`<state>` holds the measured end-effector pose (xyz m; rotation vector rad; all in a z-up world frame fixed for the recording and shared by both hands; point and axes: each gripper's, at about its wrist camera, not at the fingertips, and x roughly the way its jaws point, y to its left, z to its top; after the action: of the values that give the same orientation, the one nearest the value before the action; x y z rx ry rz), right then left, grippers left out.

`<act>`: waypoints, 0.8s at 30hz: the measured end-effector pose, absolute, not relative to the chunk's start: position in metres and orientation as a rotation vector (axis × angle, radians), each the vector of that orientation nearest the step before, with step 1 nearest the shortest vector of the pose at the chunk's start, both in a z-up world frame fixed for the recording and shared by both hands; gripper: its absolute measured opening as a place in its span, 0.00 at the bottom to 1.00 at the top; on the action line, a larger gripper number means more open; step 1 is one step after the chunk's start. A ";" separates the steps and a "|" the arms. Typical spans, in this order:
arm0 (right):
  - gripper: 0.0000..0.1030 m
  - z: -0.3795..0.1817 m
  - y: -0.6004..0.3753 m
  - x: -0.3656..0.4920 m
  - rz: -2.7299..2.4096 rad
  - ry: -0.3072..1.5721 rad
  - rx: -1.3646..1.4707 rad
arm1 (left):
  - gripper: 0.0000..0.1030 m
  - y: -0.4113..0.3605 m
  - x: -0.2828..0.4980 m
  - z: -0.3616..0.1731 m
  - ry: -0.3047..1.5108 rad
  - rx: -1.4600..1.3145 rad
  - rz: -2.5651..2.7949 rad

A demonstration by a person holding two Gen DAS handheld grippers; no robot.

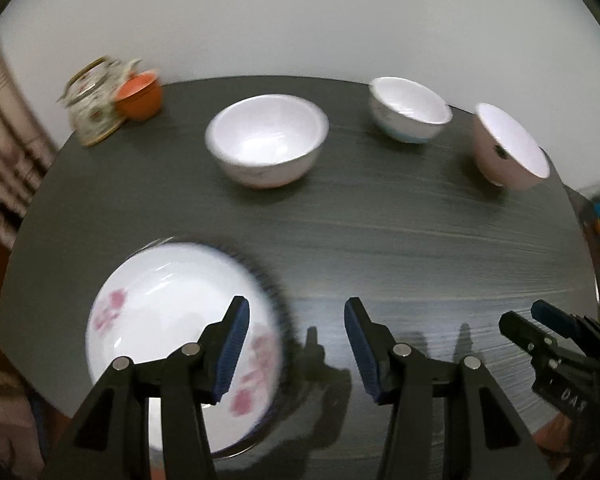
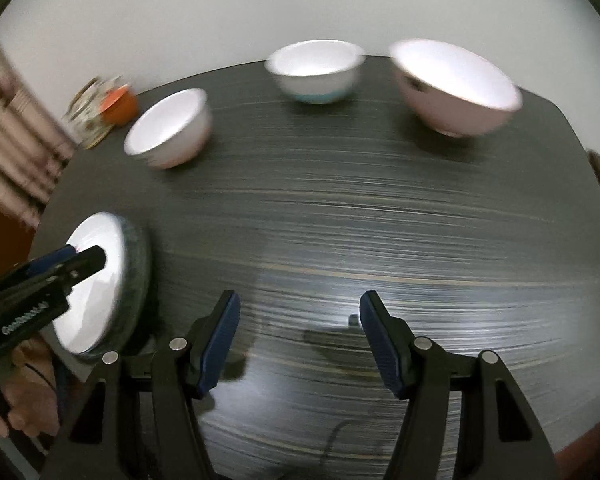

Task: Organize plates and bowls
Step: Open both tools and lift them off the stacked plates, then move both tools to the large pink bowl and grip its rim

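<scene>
Nearest the left gripper (image 1: 296, 344) lies a white plate (image 1: 168, 320) with pink flowers, resting on a dark-rimmed plate (image 1: 278, 292) at the near left of the dark table (image 1: 380, 240). Its jaws stand apart with nothing between them, the left finger over the plate's right side. Three bowls sit apart along the far edge: a white bowl (image 1: 266, 146) left of centre, a blue-footed bowl (image 1: 410, 110) behind, and a pinkish bowl (image 1: 508, 148) to the right. An orange cup (image 1: 140, 96) and a patterned vessel (image 1: 90, 100), possibly a teapot given the blur, stand at the far left corner. The right gripper (image 2: 300, 338) hangs released over bare table.
</scene>
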<state>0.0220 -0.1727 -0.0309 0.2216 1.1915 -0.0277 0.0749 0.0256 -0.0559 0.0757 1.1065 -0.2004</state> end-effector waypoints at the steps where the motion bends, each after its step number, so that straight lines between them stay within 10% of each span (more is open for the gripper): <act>1: 0.58 -0.031 -0.185 0.022 -0.046 1.193 0.237 | 0.49 0.017 0.078 -0.055 1.106 0.082 -0.209; 24: 0.58 0.001 -0.392 0.099 -0.286 1.083 0.392 | 0.49 -0.148 0.212 -0.028 1.152 -0.073 -0.444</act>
<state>0.0992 -0.3917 0.0005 0.3922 1.0828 -0.2863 0.2122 -0.1479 -0.0285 -0.0733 1.1517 -0.4441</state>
